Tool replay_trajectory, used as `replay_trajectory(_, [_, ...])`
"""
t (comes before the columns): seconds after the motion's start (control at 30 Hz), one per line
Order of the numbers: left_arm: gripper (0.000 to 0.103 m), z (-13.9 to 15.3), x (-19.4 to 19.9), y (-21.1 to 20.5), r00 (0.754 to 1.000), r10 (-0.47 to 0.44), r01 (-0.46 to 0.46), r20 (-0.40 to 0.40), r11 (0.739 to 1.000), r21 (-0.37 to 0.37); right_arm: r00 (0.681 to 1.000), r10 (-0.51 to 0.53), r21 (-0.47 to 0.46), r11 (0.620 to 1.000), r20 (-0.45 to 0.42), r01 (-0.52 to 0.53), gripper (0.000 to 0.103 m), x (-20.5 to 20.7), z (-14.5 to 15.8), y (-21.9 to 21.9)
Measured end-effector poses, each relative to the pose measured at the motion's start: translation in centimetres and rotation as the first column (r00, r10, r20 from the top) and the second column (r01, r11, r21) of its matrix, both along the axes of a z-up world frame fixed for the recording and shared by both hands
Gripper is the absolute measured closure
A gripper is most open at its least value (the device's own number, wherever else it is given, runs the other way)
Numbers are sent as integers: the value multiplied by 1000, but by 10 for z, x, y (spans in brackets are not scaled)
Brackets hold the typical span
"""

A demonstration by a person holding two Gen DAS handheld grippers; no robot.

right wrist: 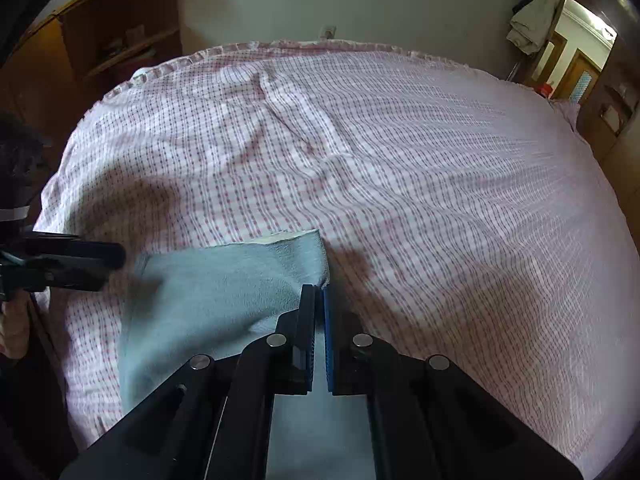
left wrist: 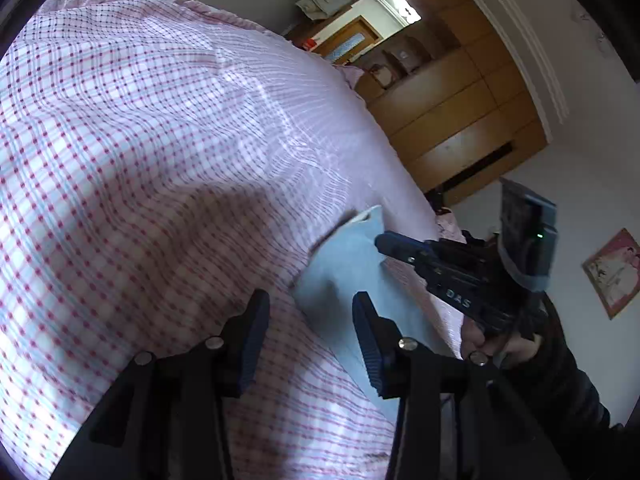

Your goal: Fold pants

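- Pants (right wrist: 216,288), pale blue, lie on the bed (right wrist: 440,184) at its near edge.
- Right gripper (right wrist: 319,292) is pinched shut on a corner, likely to start a fold.
- Left gripper (left wrist: 310,312) is spread, empty, beside the other edge.

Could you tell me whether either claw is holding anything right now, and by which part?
The right claw is shut on the light blue pants, pinching the edge near the far corner. The left claw is open and holds nothing.
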State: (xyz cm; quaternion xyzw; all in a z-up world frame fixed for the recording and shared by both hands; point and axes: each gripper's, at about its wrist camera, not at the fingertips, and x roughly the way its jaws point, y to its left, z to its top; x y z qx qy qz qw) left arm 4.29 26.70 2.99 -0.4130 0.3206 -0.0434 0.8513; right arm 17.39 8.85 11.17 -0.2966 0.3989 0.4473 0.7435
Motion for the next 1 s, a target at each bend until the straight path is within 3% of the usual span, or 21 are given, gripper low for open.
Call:
replay_trajectory(0.03, [60, 1, -3, -2, 1000, -6, 6, 2, 1000, -13, 1000, 4, -14, 1000, 0, -4, 103, -1, -2, 0])
replay_trajectory(0.1, [77, -3, -4, -3, 1000, -14, 14, -15, 999, -50, 1000, 12, -38, 999, -3, -12, 103, 1, -13, 14])
replay_trajectory(0.17, [82, -10, -12, -10, 999, -10, 5, -40, 993, -121, 1000, 17, -67, 998, 2, -17, 103, 1, -20, 20])
replay_trajectory(0.27, [85, -17, -17, -26, 997, -40, 28, -59, 981, -191, 1000, 22, -87, 996, 11, -20, 103, 3, -26, 29])
replay_trajectory(0.43, [85, -20, -11, -48, 992, -101, 84, -71, 974, -211, 1000, 9, -103, 995, 24, -6, 103, 7, -31, 33])
replay_trajectory(0.47, [92, -18, -11, -50, 993, -112, 99, -48, 972, -211, 1000, -3, -97, 995, 17, 5, 100, 9, -30, 31])
replay_trajectory(0.57, [102, -6, -10, -58, 990, -142, 141, 4, 978, -152, 998, -65, -97, 993, -13, 63, 77, 19, -27, 21])
replay_trajectory(0.63, [103, 11, -19, -69, 988, -146, 148, 55, 988, -33, 990, -107, -56, 993, -87, 103, 77, 27, -14, 1])
replay_trajectory(0.67, [103, 25, -26, -77, 984, -149, 143, 97, 988, 66, 986, -122, -30, 992, -113, 119, 77, 30, -6, -12])
replay_trajectory(0.77, [103, 51, -31, -91, 967, -196, 156, 162, 960, 230, 982, -151, 16, 988, -116, 153, 77, 29, 17, -67])
replay_trajectory(0.87, [103, 51, 0, -93, 977, -204, 173, 54, 919, 353, 980, -176, -88, 982, -92, 169, 77, 18, 9, -116])
replay_trajectory(0.93, [103, 44, 21, -85, 989, -147, 132, 12, 919, 373, 975, -199, -141, 973, -97, 184, 77, 11, -3, -146])
replay_trajectory(1.0, [103, 39, 35, -75, 995, -102, 99, -11, 918, 383, 972, -206, -125, 973, -112, 191, 77, 2, -8, -167])
